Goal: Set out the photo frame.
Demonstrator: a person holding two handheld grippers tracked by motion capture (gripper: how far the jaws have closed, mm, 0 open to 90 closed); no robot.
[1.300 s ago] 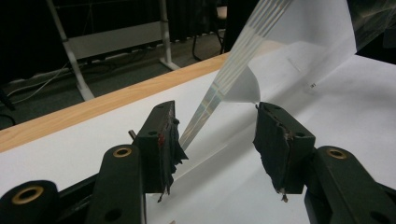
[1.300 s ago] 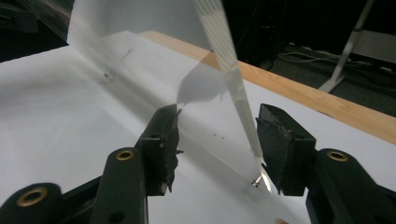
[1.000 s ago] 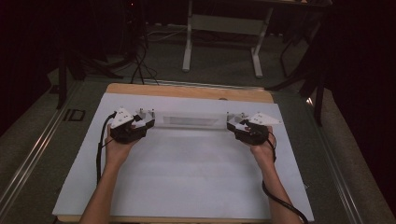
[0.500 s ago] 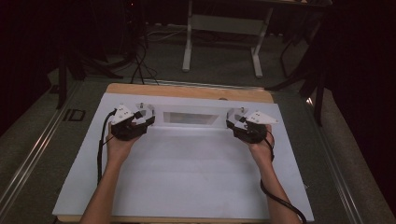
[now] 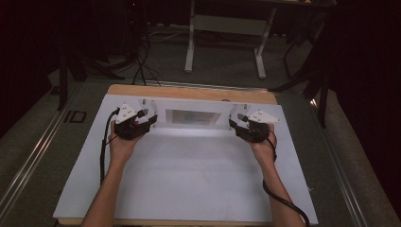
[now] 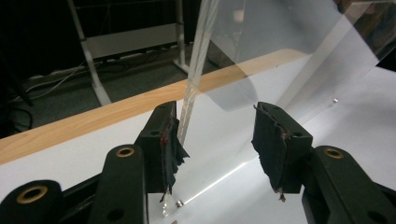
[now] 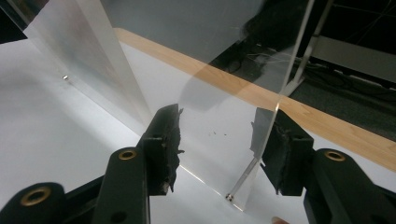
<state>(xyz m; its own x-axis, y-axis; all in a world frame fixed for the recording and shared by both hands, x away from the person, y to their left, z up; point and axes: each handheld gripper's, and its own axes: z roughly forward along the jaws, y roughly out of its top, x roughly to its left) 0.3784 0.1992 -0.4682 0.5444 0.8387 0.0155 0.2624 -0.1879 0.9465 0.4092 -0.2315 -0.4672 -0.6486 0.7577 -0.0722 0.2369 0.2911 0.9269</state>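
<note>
From above, at the middle of the high view, a clear acrylic box (image 5: 194, 119) with glassy, see-through walls sits on a smooth white sheet (image 5: 189, 175) that covers a pale wooden table (image 5: 189, 92). At its nine o'clock end is the left gripper (image 5: 147, 119), at its three o'clock end the right gripper (image 5: 235, 122); each is black with a grey three-cornered plate on top, and each takes one end of the box between its jaws.

Along the left gripper view, two black jaws with frayed, ragged pads (image 6: 275, 144) rise from six o'clock and stand spread. A thin upright end panel (image 6: 194, 79) of the box passes just beside the pad at nine o'clock; whether it touches I cannot tell. The other pad stands apart from it.

Along the right gripper view, the jaws are likewise spread, with torn padding (image 7: 168, 140). A transparent panel edge (image 7: 280, 102) runs close against the pad at three o'clock, a small screw (image 7: 229, 197) at its foot.
</note>
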